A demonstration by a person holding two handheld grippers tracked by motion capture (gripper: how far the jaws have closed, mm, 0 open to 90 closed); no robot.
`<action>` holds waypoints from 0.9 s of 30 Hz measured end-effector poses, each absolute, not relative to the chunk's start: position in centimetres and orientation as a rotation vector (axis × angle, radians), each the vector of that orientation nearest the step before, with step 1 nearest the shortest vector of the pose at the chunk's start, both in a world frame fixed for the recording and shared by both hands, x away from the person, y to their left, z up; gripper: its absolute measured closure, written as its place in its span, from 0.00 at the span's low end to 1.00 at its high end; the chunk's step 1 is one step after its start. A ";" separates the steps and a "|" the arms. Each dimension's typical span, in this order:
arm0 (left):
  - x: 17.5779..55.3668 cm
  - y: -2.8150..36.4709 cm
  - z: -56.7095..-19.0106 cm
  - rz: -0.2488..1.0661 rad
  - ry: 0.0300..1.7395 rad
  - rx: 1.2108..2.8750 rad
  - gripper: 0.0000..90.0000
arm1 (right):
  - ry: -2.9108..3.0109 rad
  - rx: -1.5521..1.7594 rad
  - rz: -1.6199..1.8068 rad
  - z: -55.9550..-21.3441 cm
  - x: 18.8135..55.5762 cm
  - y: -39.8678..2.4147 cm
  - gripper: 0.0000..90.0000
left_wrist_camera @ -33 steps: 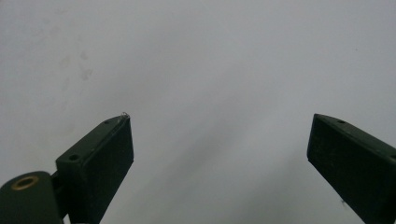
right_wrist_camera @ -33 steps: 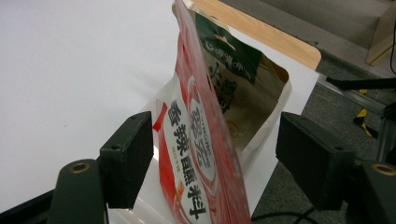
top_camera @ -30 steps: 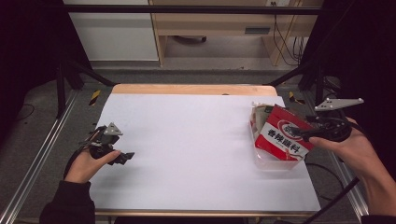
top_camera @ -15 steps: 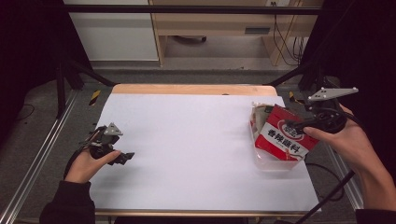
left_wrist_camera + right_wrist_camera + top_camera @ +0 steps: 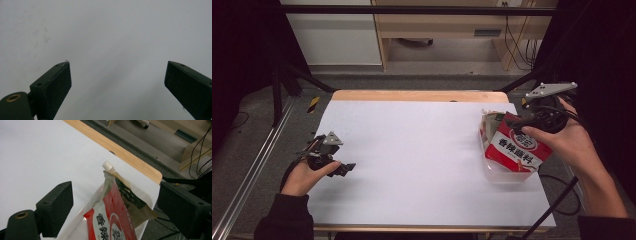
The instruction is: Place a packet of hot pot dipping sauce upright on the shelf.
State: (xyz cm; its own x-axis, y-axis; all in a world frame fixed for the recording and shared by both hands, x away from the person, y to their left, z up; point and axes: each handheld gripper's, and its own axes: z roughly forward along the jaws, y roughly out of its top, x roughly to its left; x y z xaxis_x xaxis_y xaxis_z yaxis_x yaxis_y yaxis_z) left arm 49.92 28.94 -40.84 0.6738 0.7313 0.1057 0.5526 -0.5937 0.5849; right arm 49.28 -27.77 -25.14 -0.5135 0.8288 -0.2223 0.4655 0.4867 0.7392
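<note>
Red sauce pouch sits just below the wide-open right gripper

The red sauce pouch (image 5: 515, 149) stands tilted in a clear bin (image 5: 512, 176) at the table's right edge, spout away; right gripper (image 5: 523, 126), jaws just opened and empty, is nearer, while left gripper (image 5: 343, 169), also spread empty, rests well apart.

Surface (image 5: 422, 160): plain white sheet, no pattern; light wood edge strip along the far side. Sauce pouch (image 5: 517, 150): red front with a white label band carrying dark red characters, a white round logo above it, white screw cap on the spout. Second pouch (image 5: 132, 202) behind it: kraft brown with a dark green panel. Container (image 5: 147, 202) holding both: clear, whitish rim. Left gripper (image 5: 343, 169): black, grey three-cornered plate on top; fingers (image 5: 53, 87) matte black, brass-coloured bushing at the hinge. Right gripper (image 5: 518, 125): black, same grey plate. Sleeves: black. Floor: grey.
</note>
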 end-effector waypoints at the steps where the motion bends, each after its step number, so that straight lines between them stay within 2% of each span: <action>1: 49.9 28.9 -40.8 0.459 0.991 2.370 0.08 | 2.158 1.057 0.831 -25.0 49.3 -27.5 0.16; 13: 49.9 29.0 -40.8 0.458 0.994 2.367 0.08 | 2.106 1.046 0.905 -24.8 49.1 -21.5 0.16; 21: 49.9 29.2 -40.8 0.468 1.001 2.356 0.08 | 2.090 1.031 1.021 -27.1 49.4 -16.3 0.16; 27: 50.0 29.4 -41.2 0.467 1.011 2.358 0.08 | 2.142 1.027 1.051 -30.4 50.2 -12.8 0.16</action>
